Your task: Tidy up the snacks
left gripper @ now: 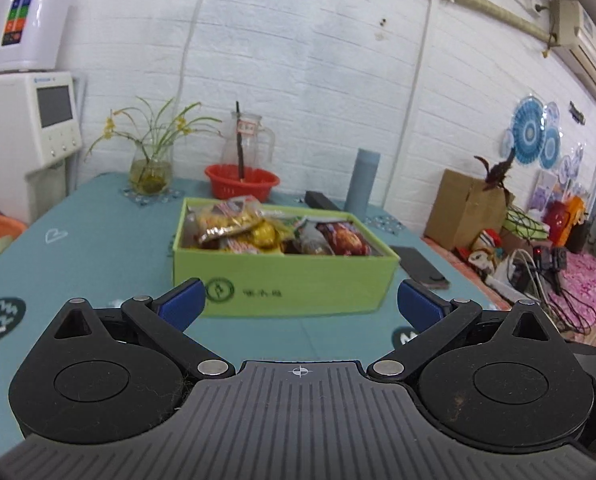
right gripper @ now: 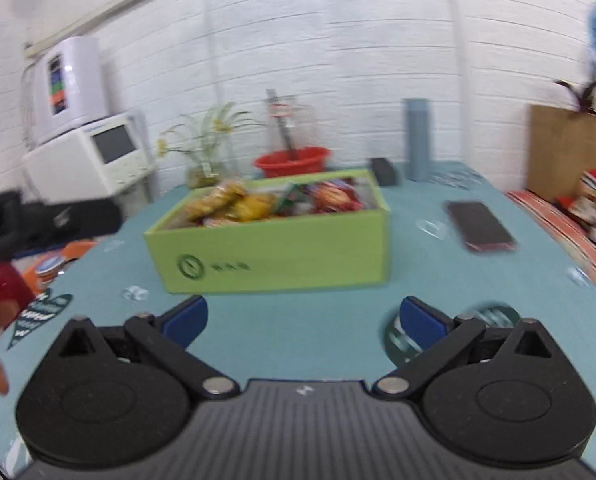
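Observation:
A lime green box sits on the teal table, filled with several snack packets in yellow, gold and red wrappers. My left gripper is open and empty, just in front of the box's near wall. In the right wrist view the same box with its snacks lies ahead. My right gripper is open and empty, a short way back from the box. The right wrist view is blurred.
A red basket, glass jug, flower vase and grey-blue cylinder stand behind the box. A dark phone lies right of it. A cardboard box and cables sit at the right. Machines stand at the left.

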`<state>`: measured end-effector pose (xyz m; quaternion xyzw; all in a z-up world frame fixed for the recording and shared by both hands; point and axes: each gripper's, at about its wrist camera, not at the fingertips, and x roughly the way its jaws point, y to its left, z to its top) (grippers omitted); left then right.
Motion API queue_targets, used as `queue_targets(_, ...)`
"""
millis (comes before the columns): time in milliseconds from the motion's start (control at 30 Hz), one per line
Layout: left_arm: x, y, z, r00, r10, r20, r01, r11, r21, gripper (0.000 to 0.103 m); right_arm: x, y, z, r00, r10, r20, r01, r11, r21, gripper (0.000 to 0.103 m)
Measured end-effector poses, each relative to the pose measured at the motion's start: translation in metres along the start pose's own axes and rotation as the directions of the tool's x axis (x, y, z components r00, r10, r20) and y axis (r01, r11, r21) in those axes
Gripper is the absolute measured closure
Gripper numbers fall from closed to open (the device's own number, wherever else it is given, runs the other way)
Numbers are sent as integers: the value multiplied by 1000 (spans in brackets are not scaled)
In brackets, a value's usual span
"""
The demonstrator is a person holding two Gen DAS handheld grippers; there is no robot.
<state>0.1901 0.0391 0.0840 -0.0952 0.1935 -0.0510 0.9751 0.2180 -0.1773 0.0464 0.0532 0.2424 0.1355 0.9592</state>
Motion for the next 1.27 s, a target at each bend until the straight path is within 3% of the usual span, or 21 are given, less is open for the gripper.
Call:
queue_targets(167,-50,-19,-40,1000,-10,1,10,999,34,11,-64,1,-37,993,-104,58,103,994,29,1)
queue_targets(367,-107,-35,-74,997,-72,34,70,996,53,11,-136,16,-73,977,-130,168,130,991,11,1)
queue_targets(600,-155,-60,-101,997,-44,57,36,991,130,11,-190,10,-117,964,-176,199,167,984,61,1)
queue_targets(767,-163,-70,-111,997,-47,69,35,985,170,11,-207,-1,-137,961,-176,215,161,983,86,1)
queue_targets(900,-150,-72,-110,999,-25,32,20,989,147,11,-218,-6,-150,961,-167,220,152,985,83,1)
queue_targets(1067,-148,-69,-118,1000,-8,18,5,989,150,11,-225,-9,-151,957,-148,249,130,988,88,1)
queue_targets(1267,-153,-62,-118,999,-6,40,1,992,126,15,-214,-14,-154,967,-136,215,119,989,88,1)
